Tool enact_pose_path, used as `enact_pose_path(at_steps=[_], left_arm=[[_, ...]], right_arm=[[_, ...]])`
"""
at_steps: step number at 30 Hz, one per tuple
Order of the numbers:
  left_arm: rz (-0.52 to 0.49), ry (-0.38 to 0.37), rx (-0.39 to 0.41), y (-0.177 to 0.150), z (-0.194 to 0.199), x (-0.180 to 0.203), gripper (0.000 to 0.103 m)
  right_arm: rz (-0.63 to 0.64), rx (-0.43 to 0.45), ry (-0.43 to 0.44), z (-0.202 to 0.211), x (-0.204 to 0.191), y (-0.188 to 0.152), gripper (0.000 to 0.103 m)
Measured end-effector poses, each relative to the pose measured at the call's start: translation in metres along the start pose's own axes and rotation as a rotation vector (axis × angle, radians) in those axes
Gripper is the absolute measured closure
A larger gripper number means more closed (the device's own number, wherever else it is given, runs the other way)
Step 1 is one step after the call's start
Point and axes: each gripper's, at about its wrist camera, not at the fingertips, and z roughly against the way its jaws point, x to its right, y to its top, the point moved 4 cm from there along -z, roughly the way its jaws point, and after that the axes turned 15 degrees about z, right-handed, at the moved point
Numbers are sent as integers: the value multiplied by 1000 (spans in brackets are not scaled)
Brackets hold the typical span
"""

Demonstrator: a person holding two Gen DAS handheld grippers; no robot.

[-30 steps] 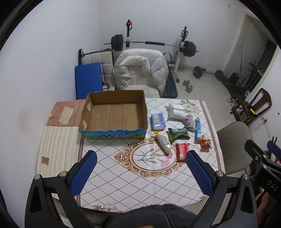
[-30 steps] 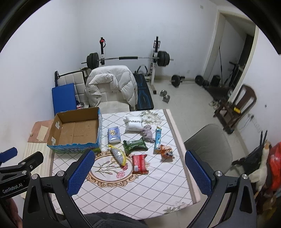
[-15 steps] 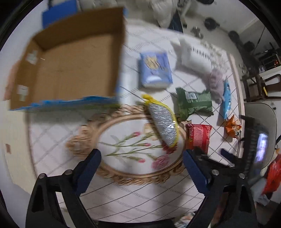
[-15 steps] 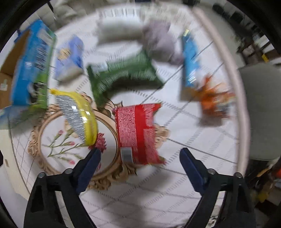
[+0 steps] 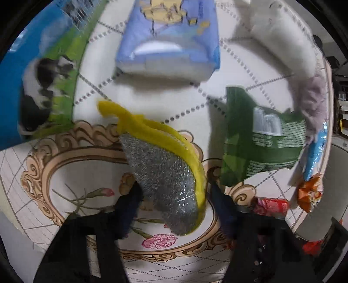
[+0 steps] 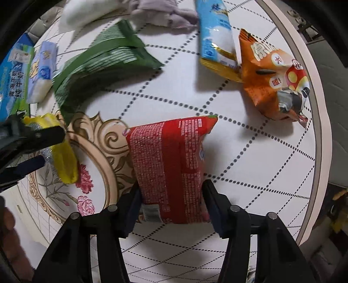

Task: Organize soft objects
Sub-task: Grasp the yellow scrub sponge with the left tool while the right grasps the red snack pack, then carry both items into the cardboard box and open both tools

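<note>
My left gripper (image 5: 176, 200) sits low over the table with its fingers either side of the near end of a yellow and silver scouring pad (image 5: 165, 174); the jaws are narrowed around it. My right gripper (image 6: 171, 204) has its fingers either side of a red snack packet (image 6: 171, 165), pressing its near end. The left gripper (image 6: 32, 139) also shows in the right wrist view, on the yellow pad (image 6: 63, 152). The box's blue printed wall (image 5: 37, 87) stands to the left.
On the patterned tablecloth (image 6: 261, 156) lie a green packet (image 6: 102, 63), a blue tissue pack (image 5: 169, 37), a white soft pack (image 5: 285, 41), a lilac cloth (image 6: 161, 13), a light blue sachet (image 6: 215, 32) and an orange snack bag (image 6: 274, 80). The table's right edge (image 6: 322, 130) is close.
Both grippers have dropped from high above the table down to the objects. Their jaws have narrowed, the left around the scouring pad, the right around the red packet.
</note>
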Motion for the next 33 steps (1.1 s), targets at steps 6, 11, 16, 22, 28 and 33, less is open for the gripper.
enact_pose_path(at_steps=[6,11,16,22,28,33], left_arm=[[-122,73,107,-30,0,1,62],[-221,15,190,-78,56,-25,62],[-207,-138,284,-68,180,-72,62],[-116,-152,371,48,266,-130,62],[-58,-91,259,167,238,-189,62],[-72,-61,117,222,182,-209,62]], right_arm=[[42,-22,-56,-12,-6,9,54],[105,12,25,28,-34,-2,56],[263,163,126,120,-108,14,56],[404,277,233,201,-239,85,56],[414,211,186,149,-358,184,56],[414,131,136,84,-400,239,56]])
